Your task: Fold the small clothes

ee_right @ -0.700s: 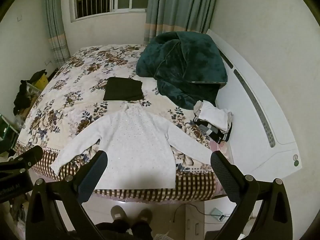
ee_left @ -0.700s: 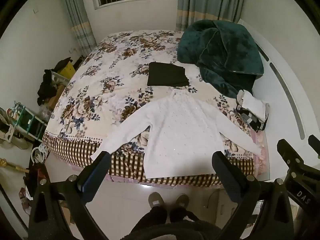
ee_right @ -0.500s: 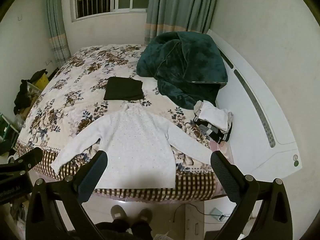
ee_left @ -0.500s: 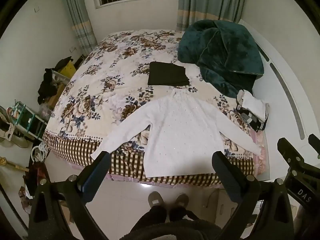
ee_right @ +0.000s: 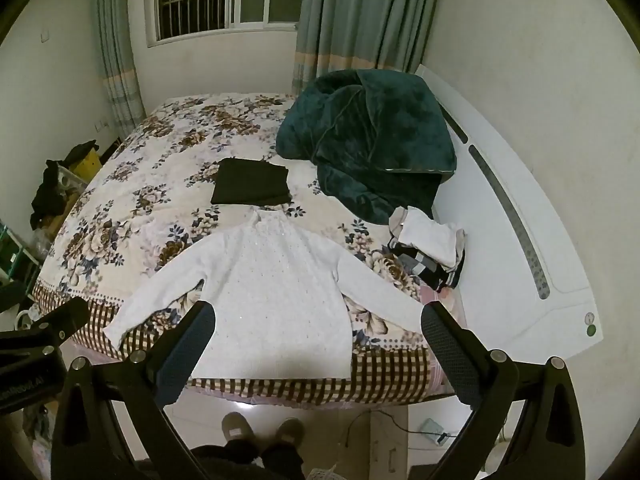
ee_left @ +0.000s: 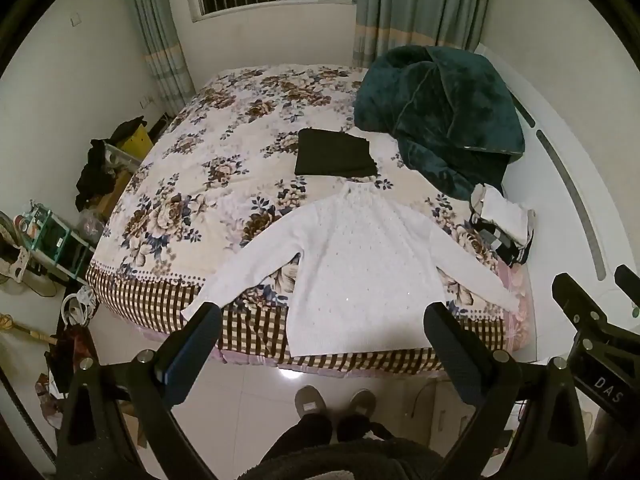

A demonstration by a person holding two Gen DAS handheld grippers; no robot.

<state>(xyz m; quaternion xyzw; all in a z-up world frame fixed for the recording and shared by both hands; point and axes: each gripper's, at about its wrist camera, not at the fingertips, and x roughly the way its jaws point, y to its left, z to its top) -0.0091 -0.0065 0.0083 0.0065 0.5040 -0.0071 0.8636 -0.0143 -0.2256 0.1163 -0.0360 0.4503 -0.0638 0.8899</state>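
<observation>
Left wrist view: black garment (ee_left: 335,152) folded beyond unfolded white sweater (ee_left: 360,268); left gripper (ee_left: 320,344) and right gripper (ee_right: 318,340) spread, empty.

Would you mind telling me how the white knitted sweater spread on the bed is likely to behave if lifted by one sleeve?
The white knitted sweater lies flat and follows the floral bedspread, so it is probably floppy and would sag. Its hem overhangs the bed edge, so a pull might slide it off. It looks light for its size, probably an easy lift.
</observation>
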